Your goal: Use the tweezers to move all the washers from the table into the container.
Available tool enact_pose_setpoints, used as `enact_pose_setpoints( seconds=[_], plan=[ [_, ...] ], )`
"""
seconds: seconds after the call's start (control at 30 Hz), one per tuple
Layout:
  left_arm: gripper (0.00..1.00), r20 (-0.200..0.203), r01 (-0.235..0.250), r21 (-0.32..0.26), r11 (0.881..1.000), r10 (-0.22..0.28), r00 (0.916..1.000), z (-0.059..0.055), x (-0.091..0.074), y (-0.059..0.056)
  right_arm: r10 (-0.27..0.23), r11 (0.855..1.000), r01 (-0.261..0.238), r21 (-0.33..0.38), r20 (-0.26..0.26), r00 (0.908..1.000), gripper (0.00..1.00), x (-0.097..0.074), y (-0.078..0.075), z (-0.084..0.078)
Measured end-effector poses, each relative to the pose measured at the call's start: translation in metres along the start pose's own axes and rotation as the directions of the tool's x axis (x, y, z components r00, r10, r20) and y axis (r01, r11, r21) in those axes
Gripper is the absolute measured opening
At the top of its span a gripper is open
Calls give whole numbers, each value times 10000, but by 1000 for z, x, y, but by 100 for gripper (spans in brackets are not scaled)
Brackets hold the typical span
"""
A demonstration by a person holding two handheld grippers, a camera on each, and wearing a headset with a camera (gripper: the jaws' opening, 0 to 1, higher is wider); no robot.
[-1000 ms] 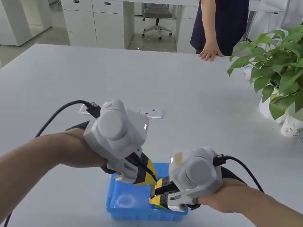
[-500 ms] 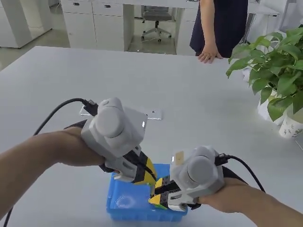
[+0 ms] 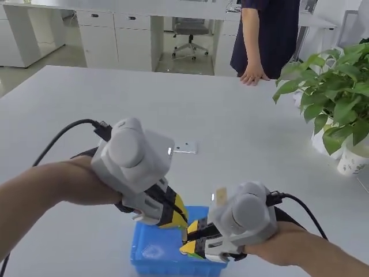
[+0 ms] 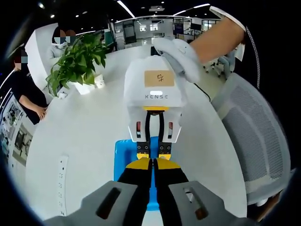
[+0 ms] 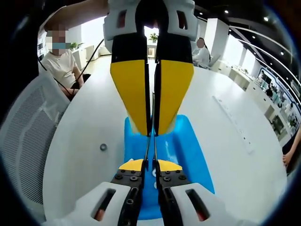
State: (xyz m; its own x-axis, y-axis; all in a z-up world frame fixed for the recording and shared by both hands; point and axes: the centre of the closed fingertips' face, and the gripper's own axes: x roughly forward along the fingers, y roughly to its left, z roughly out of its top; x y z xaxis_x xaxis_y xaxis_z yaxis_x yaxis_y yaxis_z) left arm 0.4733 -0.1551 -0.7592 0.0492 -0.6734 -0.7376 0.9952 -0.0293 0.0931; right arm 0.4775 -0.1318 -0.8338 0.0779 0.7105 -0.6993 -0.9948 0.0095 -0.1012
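Note:
A blue container (image 3: 151, 255) sits at the near table edge. My left gripper (image 3: 177, 214) and right gripper (image 3: 191, 239) meet tip to tip just above it, yellow pads facing. In the right gripper view thin metal tweezers (image 5: 149, 141) run between the left gripper (image 5: 151, 134) coming from above and my own right gripper (image 5: 150, 165); both look shut on them. A single washer (image 5: 103, 147) lies on the white table left of the container (image 5: 188, 150). In the left gripper view the left gripper (image 4: 153, 163) faces the right gripper (image 4: 153, 151) over the container (image 4: 122, 157).
A white power strip (image 3: 184, 148) lies on the table beyond the grippers. A potted plant (image 3: 334, 98) stands at the right edge. A person (image 3: 262, 34) stands at the far side with a hand on the table. A mesh chair (image 4: 254, 136) is behind me.
The head camera has tilted up a little. Both grippers stay tip to tip over the container.

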Motion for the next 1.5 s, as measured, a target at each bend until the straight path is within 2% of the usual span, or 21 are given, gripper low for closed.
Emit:
enact_pose_setpoints(
  seconds=[0.43,0.67,0.9,1.2,1.5],
  plan=[
    [5,-178,-329,118,9994,331,9993,9,-21,-11,-223,9991,234,-359,288,9993,11,-11,9,21],
    [5,-353,-420,92,9991,423,9985,8,-31,-23,-190,9984,209,-531,366,9992,11,-11,20,31],
    [5,-620,-398,-6,9992,397,9973,3,-38,-35,-47,9975,80,-695,476,9989,11,-6,32,40],
    [5,-742,-459,-103,9989,450,9962,-3,-45,-49,149,9971,-102,-754,623,9979,11,0,46,48],
    [5,-837,-393,-250,9989,370,9958,-11,-44,-60,383,9966,-334,-755,635,9972,11,8,59,49]
  ],
)
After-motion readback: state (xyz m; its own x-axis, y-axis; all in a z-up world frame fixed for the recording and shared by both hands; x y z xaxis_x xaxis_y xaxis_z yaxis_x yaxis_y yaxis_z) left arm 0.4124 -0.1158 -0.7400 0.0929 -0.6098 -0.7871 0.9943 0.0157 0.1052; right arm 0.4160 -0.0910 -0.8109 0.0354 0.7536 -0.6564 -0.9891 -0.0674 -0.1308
